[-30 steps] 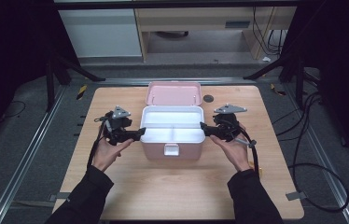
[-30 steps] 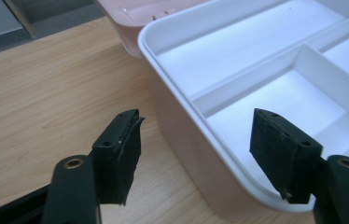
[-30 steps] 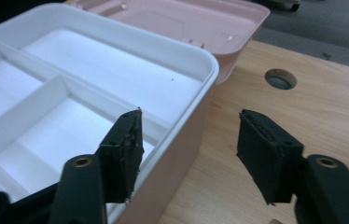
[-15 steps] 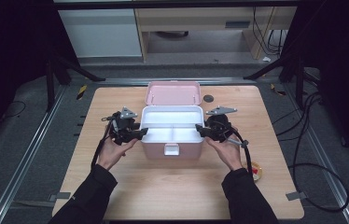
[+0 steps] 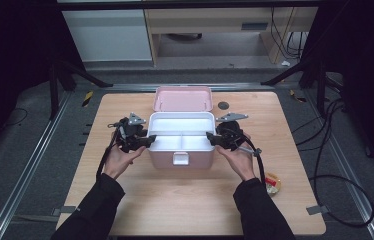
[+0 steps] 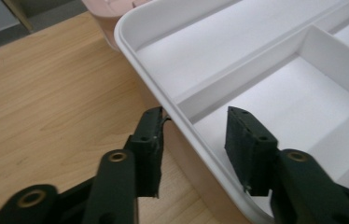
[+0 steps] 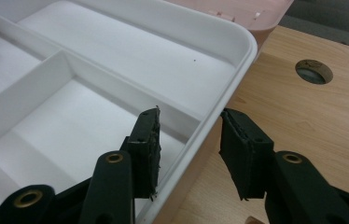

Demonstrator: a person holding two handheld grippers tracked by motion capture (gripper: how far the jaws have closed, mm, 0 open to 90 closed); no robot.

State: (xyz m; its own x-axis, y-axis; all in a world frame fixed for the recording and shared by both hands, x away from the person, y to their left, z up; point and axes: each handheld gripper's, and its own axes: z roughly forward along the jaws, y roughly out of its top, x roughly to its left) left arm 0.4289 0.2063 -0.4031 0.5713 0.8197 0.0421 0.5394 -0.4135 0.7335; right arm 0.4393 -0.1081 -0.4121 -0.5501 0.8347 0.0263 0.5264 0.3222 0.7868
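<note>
A pink box (image 5: 180, 159) stands mid-table with its lid (image 5: 183, 98) laid open toward the back. A white divided tray (image 5: 181, 116) sits in it. My left gripper (image 5: 150, 141) straddles the tray's left rim (image 6: 154, 88), one pad outside and one inside. The right gripper (image 5: 210, 140) straddles the right rim (image 7: 238, 70) the same way. Both pairs of jaws have just been opening slightly. In the left gripper view (image 6: 196, 114) and the right gripper view (image 7: 190, 114) there are gaps beside the rim, so both are open around it. The tray compartments are empty.
A small yellow and red object (image 5: 272, 183) lies near the table's front right. A round hole (image 5: 223, 105) sits in the tabletop right of the lid. Cables trail from both grippers, and more lie on the floor at the right.
Both grippers have edged slightly inward onto the tray's ends. The box and tray have stayed in place.
</note>
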